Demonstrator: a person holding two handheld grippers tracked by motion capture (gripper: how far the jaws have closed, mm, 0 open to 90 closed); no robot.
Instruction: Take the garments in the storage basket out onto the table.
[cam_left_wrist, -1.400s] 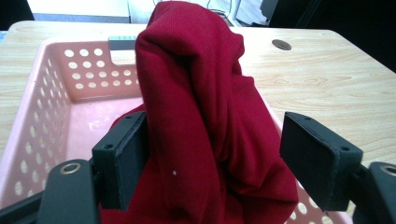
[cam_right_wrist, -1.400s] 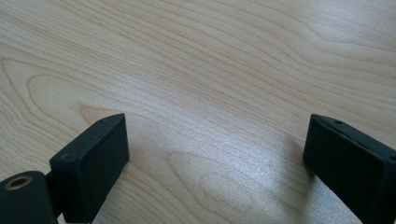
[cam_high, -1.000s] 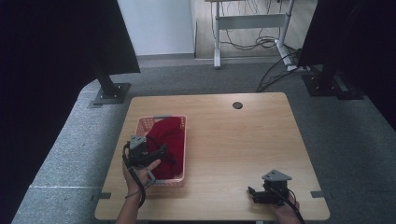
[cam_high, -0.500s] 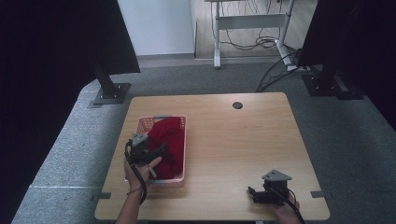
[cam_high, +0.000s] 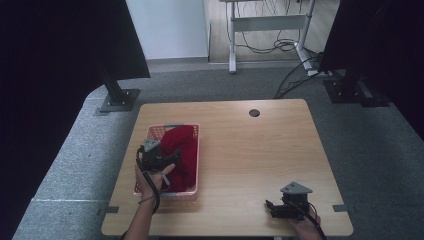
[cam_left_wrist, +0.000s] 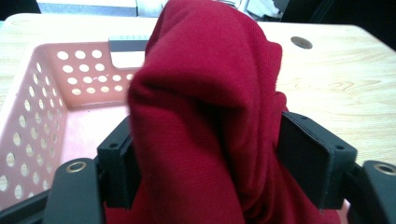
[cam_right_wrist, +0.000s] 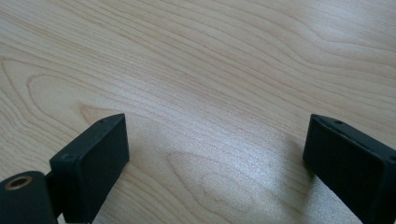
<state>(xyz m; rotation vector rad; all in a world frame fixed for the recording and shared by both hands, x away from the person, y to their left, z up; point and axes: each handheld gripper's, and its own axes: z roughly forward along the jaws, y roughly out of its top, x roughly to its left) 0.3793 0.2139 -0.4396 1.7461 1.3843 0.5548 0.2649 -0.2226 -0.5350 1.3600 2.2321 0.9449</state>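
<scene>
A red cloth (cam_high: 182, 145) lies heaped in a pink perforated basket (cam_high: 172, 126) at the left of the wooden table (cam_high: 250, 150). My left gripper (cam_high: 169, 158) reaches into the basket from the near side. In the left gripper view a tall fold of the red cloth (cam_left_wrist: 210, 84) stands between the jaws of my left gripper (cam_left_wrist: 205, 154) and fills the gap from pad to pad. The jaws have just been closing but still stand wide. My right gripper (cam_high: 271, 207) rests low over the table's near right corner. It is open over bare wood in the right gripper view (cam_right_wrist: 215, 140).
The basket (cam_left_wrist: 42, 93) has a grey handle on its far wall. A round cable hole (cam_high: 254, 113) sits near the table's far edge. Dark stands and a desk frame with cables stand on the grey carpet beyond the table.
My left gripper has edged a little farther over the basket, onto the red cloth. The right gripper has not moved.
</scene>
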